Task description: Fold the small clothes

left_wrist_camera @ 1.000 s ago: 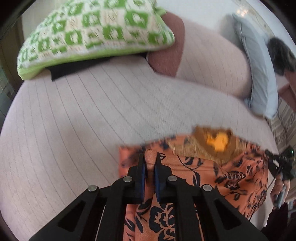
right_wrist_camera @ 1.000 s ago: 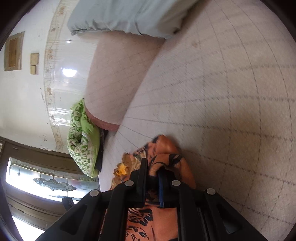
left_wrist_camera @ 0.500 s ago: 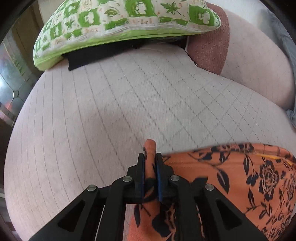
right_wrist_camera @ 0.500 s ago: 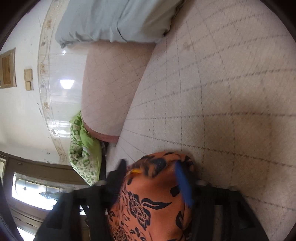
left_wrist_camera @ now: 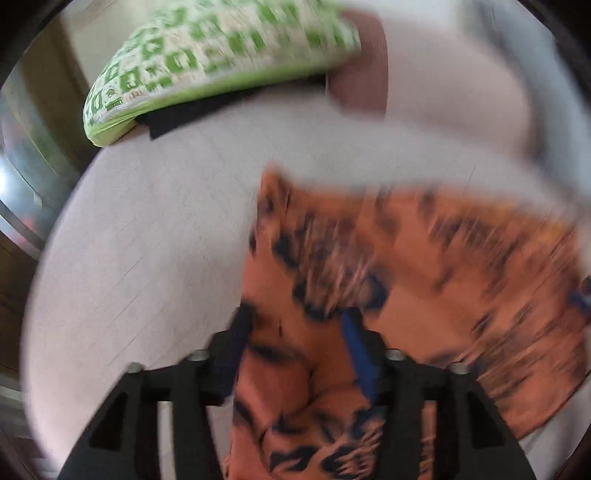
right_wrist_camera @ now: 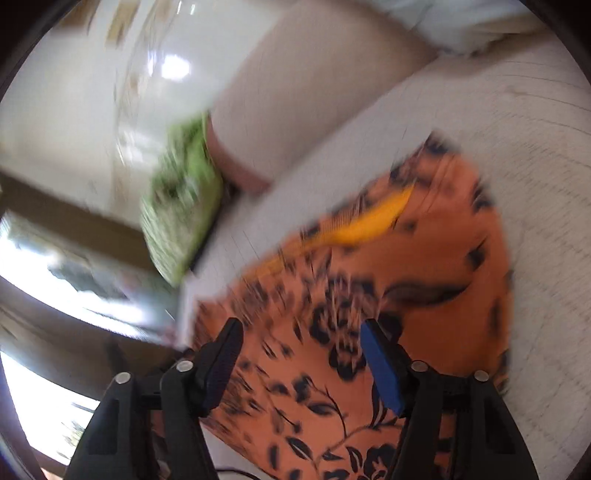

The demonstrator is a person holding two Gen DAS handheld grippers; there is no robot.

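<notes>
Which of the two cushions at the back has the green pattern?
The green-and-white checked cushion, lying over a dark cloth at the far left of the sofa. The other, a pale grey-blue cushion, is plain with no pattern.

Both wrist views look down from close above the orange floral garment (left_wrist_camera: pixel 424 258) (right_wrist_camera: pixel 406 295) on the sofa seat, sharing it and the green pillow (left_wrist_camera: pixel 221 55) (right_wrist_camera: pixel 184 206) beyond.

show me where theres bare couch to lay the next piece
Bare seat lies between the orange garment and the green pillow; more lies past the garment's far edge. It is crowded beneath both tongs.
</notes>
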